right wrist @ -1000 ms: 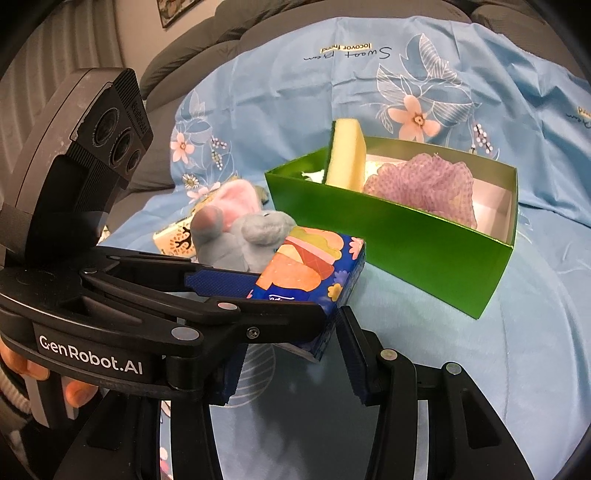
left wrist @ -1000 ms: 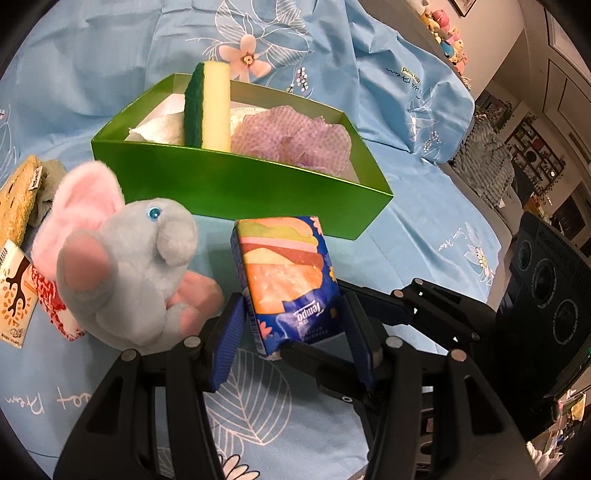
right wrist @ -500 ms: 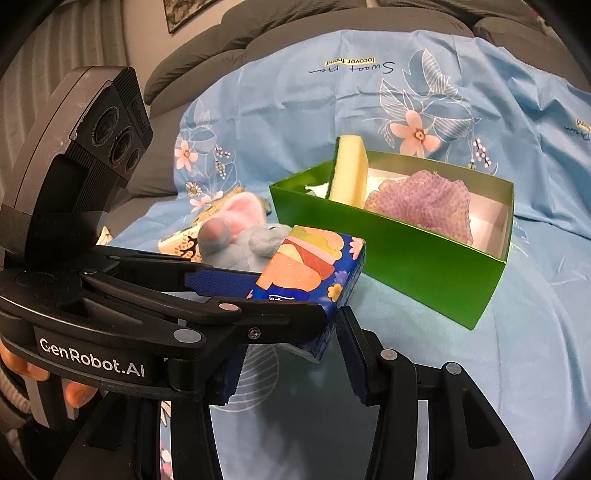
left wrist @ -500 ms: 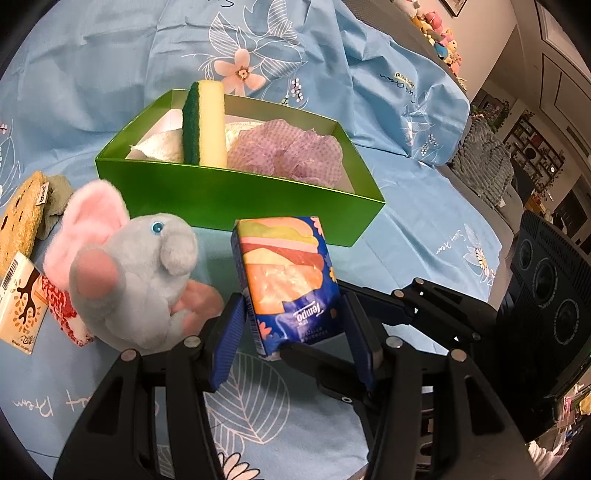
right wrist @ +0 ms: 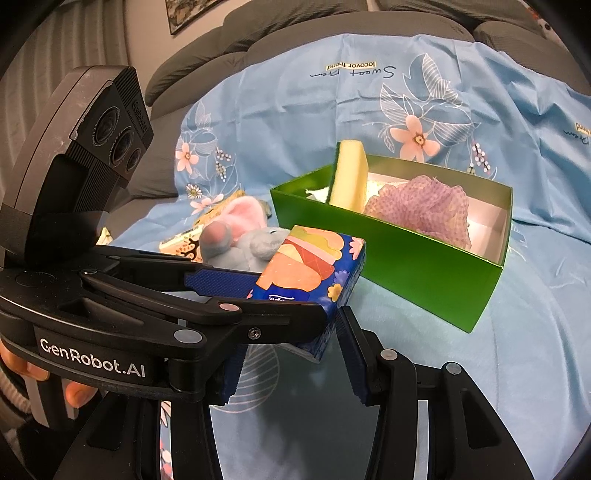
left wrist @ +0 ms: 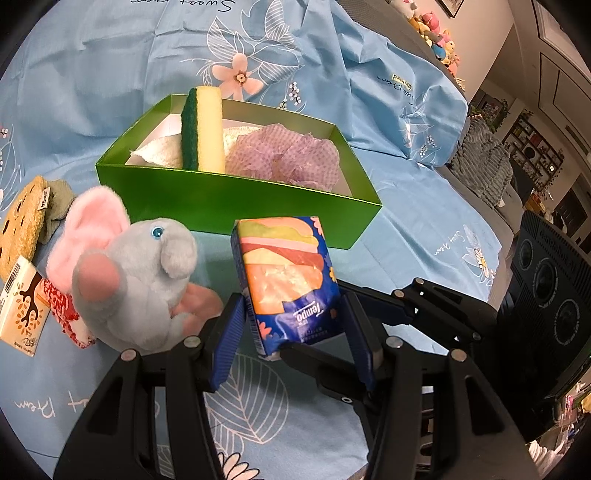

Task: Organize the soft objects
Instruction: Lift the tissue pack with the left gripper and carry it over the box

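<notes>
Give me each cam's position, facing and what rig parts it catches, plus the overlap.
Left wrist: on the left gripper, facing down along its fingers clamped on the tissue pack; the right gripper is beside it.
Right wrist: on the right gripper, facing the pack from its other side; the left gripper crosses in front, with fingertips of a hand at the left edge.
Shared: pack, green box, sponge, plush elephant.

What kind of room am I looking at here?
Most likely a home living room: a grey sofa draped with a blue floral sheet, a framed picture on the wall, and soft toys on a ledge.
</notes>
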Action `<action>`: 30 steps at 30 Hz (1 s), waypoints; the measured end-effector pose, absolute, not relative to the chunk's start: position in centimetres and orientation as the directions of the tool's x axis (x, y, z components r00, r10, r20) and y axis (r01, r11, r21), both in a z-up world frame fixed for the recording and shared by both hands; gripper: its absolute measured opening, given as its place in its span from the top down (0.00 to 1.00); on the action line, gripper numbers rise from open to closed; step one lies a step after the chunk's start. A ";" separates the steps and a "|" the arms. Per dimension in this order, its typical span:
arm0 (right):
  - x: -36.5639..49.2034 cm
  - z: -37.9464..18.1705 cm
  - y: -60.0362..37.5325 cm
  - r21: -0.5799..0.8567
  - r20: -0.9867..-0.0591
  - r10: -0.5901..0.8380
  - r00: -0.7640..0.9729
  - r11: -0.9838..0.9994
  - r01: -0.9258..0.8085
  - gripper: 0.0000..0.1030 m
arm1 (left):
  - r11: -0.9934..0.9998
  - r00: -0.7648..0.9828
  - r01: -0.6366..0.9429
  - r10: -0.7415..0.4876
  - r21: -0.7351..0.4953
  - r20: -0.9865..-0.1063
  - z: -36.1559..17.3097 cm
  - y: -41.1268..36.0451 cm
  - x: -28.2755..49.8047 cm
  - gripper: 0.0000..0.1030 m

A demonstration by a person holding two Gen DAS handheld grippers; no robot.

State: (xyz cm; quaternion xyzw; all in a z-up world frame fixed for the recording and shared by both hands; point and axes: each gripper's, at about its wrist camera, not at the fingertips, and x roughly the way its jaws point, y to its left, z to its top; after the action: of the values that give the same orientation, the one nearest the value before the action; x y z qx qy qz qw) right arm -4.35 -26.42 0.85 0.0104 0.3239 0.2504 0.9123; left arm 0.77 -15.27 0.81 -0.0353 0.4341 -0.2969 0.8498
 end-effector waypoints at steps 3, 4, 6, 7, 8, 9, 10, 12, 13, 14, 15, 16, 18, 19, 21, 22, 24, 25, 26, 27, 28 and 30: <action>-4.4 0.9 -26.4 0.180 -0.584 0.464 0.666 0.874 -0.450 0.52 | 0.821 0.450 0.474 -0.535 -0.317 -0.715 0.8 -15.2 0.7 0.49; -4.4 0.9 -26.4 0.179 -0.583 0.463 0.667 0.875 -0.450 0.52 | 0.822 0.452 0.474 -0.536 -0.317 -0.714 0.9 -15.2 0.7 0.49; -4.4 0.9 -26.4 0.177 -0.581 0.463 0.669 0.875 -0.451 0.52 | 0.822 0.455 0.476 -0.535 -0.313 -0.712 0.9 -15.2 0.7 0.49; -4.4 1.0 -26.4 0.177 -0.580 0.463 0.670 0.875 -0.451 0.52 | 0.822 0.457 0.476 -0.534 -0.312 -0.711 1.0 -15.2 0.6 0.49; -4.4 1.0 -26.4 0.175 -0.578 0.463 0.672 0.875 -0.452 0.52 | 0.823 0.460 0.477 -0.533 -0.310 -0.710 1.1 -15.2 0.6 0.49; -4.4 1.1 -26.4 0.173 -0.576 0.462 0.674 0.875 -0.453 0.52 | 0.823 0.461 0.477 -0.533 -0.308 -0.709 1.1 -15.2 0.5 0.49; -4.4 1.1 -26.4 0.173 -0.575 0.463 0.674 0.875 -0.453 0.52 | 0.823 0.462 0.478 -0.534 -0.308 -0.709 1.1 -15.2 0.5 0.49; -4.4 1.2 -26.3 0.171 -0.573 0.463 0.676 0.874 -0.454 0.52 | 0.823 0.463 0.478 -0.533 -0.307 -0.708 1.1 -15.2 0.5 0.49; -4.4 1.2 -26.3 0.170 -0.573 0.463 0.677 0.875 -0.454 0.52 | 0.823 0.462 0.478 -0.533 -0.307 -0.709 1.1 -15.2 0.5 0.49; -4.4 1.1 -26.3 0.169 -0.573 0.462 0.677 0.875 -0.454 0.52 | 0.823 0.463 0.478 -0.533 -0.307 -0.709 1.1 -15.2 0.5 0.49; -4.3 1.2 -26.4 0.170 -0.573 0.462 0.676 0.875 -0.454 0.52 | 0.823 0.463 0.479 -0.533 -0.306 -0.708 1.1 -15.2 0.5 0.49; -4.4 1.1 -26.4 0.170 -0.572 0.463 0.677 0.874 -0.454 0.52 | 0.823 0.463 0.479 -0.532 -0.305 -0.708 1.2 -15.2 0.5 0.49; -4.4 1.1 -26.4 0.171 -0.572 0.463 0.677 0.874 -0.454 0.52 | 0.823 0.465 0.479 -0.532 -0.305 -0.708 1.2 -15.2 0.4 0.49; -4.4 1.1 -26.4 0.171 -0.572 0.464 0.677 0.874 -0.454 0.52 | 0.823 0.464 0.479 -0.532 -0.305 -0.708 1.2 -15.2 0.4 0.49; -4.4 1.2 -26.4 0.171 -0.571 0.464 0.678 0.874 -0.454 0.52 | 0.823 0.464 0.479 -0.532 -0.304 -0.708 1.2 -15.2 0.4 0.49; -4.4 1.2 -26.4 0.171 -0.571 0.464 0.678 0.874 -0.455 0.52 | 0.823 0.464 0.479 -0.532 -0.304 -0.708 1.2 -15.2 0.4 0.49; -4.4 1.2 -26.4 0.169 -0.570 0.463 0.678 0.874 -0.455 0.52 | 0.823 0.465 0.479 -0.532 -0.304 -0.707 1.3 -15.2 0.4 0.49; -4.4 1.2 -26.4 0.170 -0.570 0.463 0.679 0.874 -0.454 0.52 | 0.823 0.465 0.480 -0.532 -0.304 -0.707 1.3 -15.2 0.4 0.49; -4.4 1.2 -26.4 0.170 -0.569 0.464 0.679 0.874 -0.454 0.52 | 0.823 0.467 0.481 -0.532 -0.303 -0.706 1.3 -15.2 0.3 0.49; -4.4 1.3 -26.4 0.170 -0.568 0.464 0.680 0.874 -0.455 0.52 | 0.823 0.469 0.481 -0.532 -0.301 -0.705 1.4 -15.2 0.3 0.49; -4.4 1.4 -26.4 0.168 -0.566 0.464 0.682 0.874 -0.455 0.52 | 0.824 0.471 0.482 -0.531 -0.299 -0.704 1.5 -15.2 0.3 0.49; -4.4 1.5 -26.4 0.165 -0.562 0.463 0.685 0.875 -0.455 0.52 | 0.825 0.477 0.484 -0.529 -0.293 -0.702 1.7 -15.3 0.4 0.49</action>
State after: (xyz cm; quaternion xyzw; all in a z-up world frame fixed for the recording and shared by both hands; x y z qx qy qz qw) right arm -4.40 -26.40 1.50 0.0061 0.3078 0.2502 0.9180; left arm 0.37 -15.26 1.74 -0.0270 0.4182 -0.2946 0.8588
